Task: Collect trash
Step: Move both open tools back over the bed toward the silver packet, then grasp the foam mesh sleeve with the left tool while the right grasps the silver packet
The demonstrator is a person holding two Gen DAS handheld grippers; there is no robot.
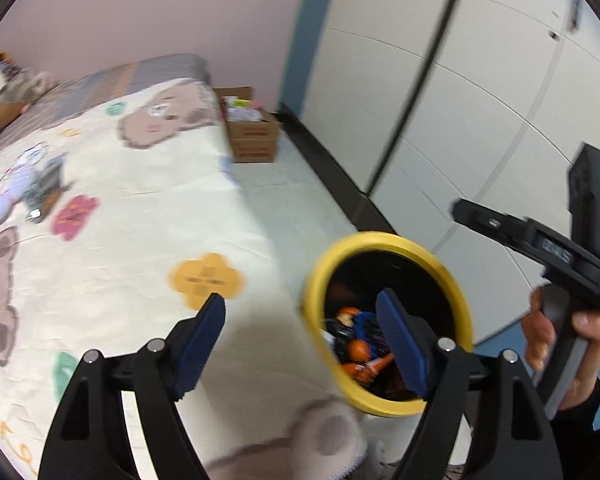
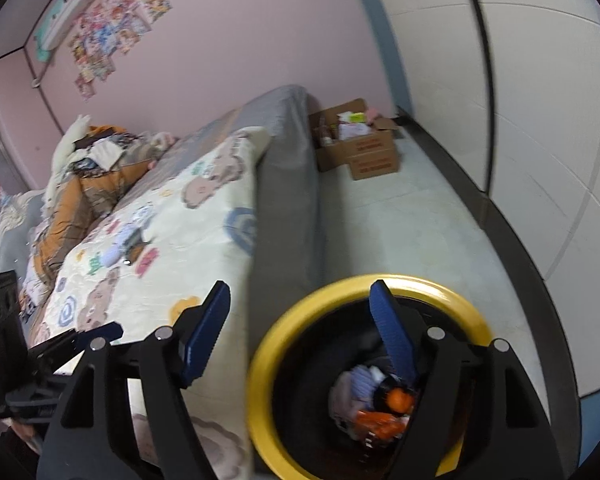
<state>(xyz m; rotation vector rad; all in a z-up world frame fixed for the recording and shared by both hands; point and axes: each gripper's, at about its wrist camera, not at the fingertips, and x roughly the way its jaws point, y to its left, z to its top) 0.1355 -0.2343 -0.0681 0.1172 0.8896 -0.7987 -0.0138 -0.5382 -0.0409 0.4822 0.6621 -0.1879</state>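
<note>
The left gripper [image 1: 302, 314] is wide open. Its two blue pads stand far apart and there is nothing between them. One pad hangs over the bed blanket [image 1: 140, 208], and the other pad is in front of the mouth of the trash bin [image 1: 452, 280]. I cannot tell if that pad touches the bin or only floats above it.

The right gripper [image 2: 300, 300] is wide open too, and it holds nothing. One of its pads is over the edge of the bed, and the other points down into the bin [image 2: 260, 360].

The bin is black with a thick yellow ring on top. It stands on the pale floor [image 2: 400, 216], just beside the bed. There is trash [image 2: 380, 404] at the bottom of it (some orange bits, something blue or purple, and something white, all a bit blurry).

More trash [image 1: 40, 188] lies on the blanket, well away from the bin. It looks like a pale blue piece and a dark wrapper next to each other, near a pink flower print.

In the left view you can see a hand [image 1: 560, 340] holding the black handle of the other gripper, off to the side of the bin.

A brown cardboard box [image 2: 360, 140] full of stuff sits on the floor at the far end of the bed, by the pink wall.
</note>
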